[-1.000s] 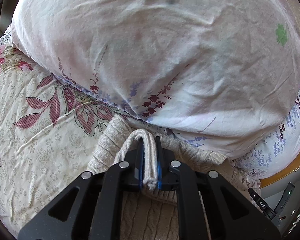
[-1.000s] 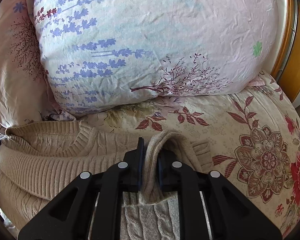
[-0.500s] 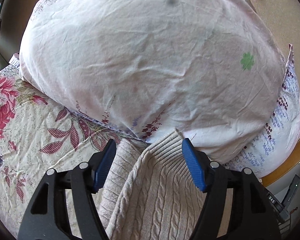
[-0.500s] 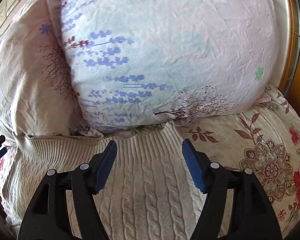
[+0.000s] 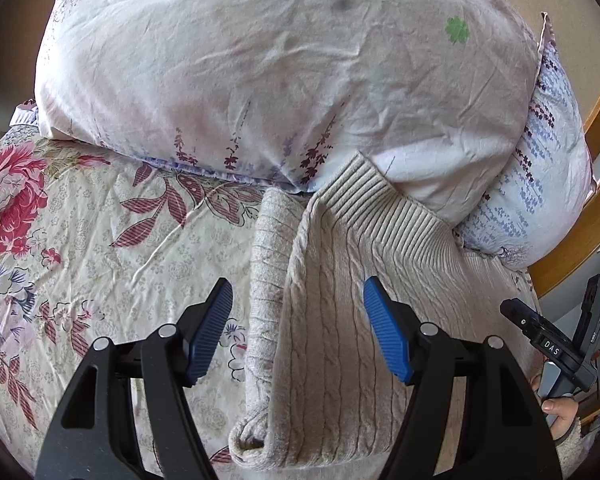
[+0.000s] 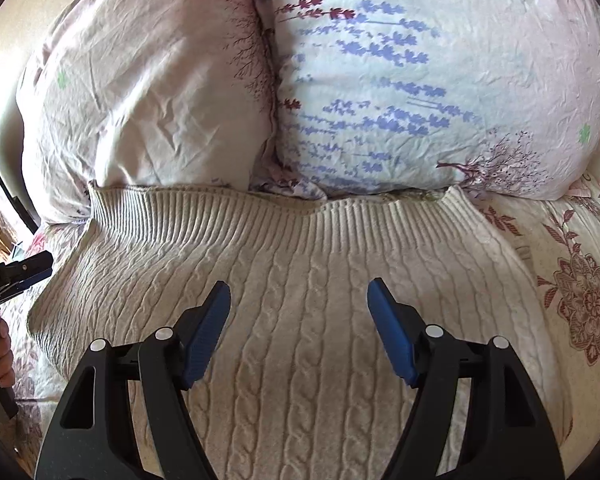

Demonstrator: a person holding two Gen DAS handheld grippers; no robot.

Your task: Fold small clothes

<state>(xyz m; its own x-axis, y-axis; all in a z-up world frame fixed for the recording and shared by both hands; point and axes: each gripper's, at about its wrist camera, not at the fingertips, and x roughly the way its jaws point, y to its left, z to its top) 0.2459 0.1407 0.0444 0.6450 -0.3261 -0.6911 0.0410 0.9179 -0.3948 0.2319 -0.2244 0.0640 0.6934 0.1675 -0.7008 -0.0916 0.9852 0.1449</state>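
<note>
Bright daylight, sharp, fisheye-warped edges

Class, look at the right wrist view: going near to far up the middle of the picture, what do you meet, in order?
Right gripper, jaws open → cable-knit sweater → its ribbed hem → pillows leaning behind it.

Sweater on the bed, hem against the pillows

Your sweater (image 6: pixel 300 304) lies on the bedsheet (image 5: pixel 100 248), its ribbed hem (image 6: pixel 260 216) touching the two pillows at the head of the bed: the left pillow (image 6: pixel 148 92) and the right pillow (image 6: pixel 440 80) stand side by side behind it (pressed together). Your left gripper (image 5: pixel 298 332) hangs over the sweater's left edge, where a folded strip (image 5: pixel 266 280) lies on the sheet; your right gripper (image 6: pixel 300 328) hangs over the sweater's middle.
</note>
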